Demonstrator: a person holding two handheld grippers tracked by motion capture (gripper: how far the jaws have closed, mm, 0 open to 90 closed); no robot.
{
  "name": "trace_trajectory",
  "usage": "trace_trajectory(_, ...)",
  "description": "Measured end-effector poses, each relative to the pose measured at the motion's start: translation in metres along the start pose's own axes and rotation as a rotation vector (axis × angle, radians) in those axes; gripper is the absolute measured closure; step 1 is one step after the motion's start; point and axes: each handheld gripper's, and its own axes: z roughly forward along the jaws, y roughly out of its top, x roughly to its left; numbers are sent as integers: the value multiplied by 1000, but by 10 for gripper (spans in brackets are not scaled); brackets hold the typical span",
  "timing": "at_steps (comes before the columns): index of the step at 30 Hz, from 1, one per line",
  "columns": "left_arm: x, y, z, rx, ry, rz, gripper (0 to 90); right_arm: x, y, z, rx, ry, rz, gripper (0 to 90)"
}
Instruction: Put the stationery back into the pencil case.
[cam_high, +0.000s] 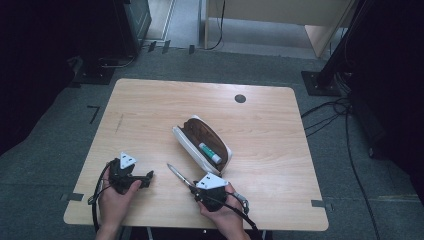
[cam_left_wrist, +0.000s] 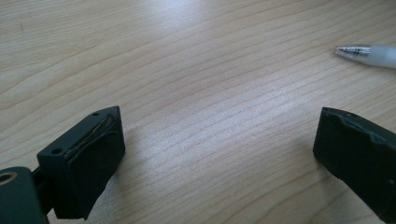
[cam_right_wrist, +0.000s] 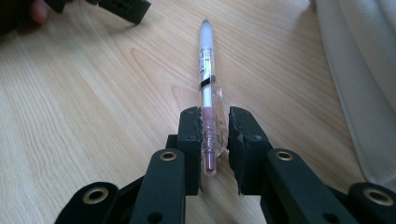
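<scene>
In the right gripper view, the right gripper has its 2 jaws pressed on the rear end of a clear pen, which lies flat on the wooden table and points away from the camera. The high view gives less detail: there the pen is a thin grey line in front of the right hand. The left gripper rests released in its own view, jaws wide apart over bare wood, and only the pen tip comes in at the upper right. From above, both hands rest low at the near edge (forearms coming in from below). Farther away lies an open pencil case with a green-and-white tube inside.
</scene>
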Motion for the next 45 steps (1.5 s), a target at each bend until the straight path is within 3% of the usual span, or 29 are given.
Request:
trace_trajectory(8,0,0,0,0,0,0,23,-4,-10,-2,51,14,-6,756)
trace_trajectory(13,0,0,0,0,0,0,23,-3,-7,-3,34,9,3,705)
trace_trajectory(17,0,0,0,0,0,0,23,0,1,0,24,0,-14,718)
trace_trajectory(29,0,0,0,1,0,1,22,14,31,32,53,-25,-56,785)
trace_trajectory(36,0,0,0,1,0,0,22,11,39,44,60,-53,-32,791)
trace_trajectory(45,0,0,0,0,-1,1,22,21,43,54,79,-92,-89,794)
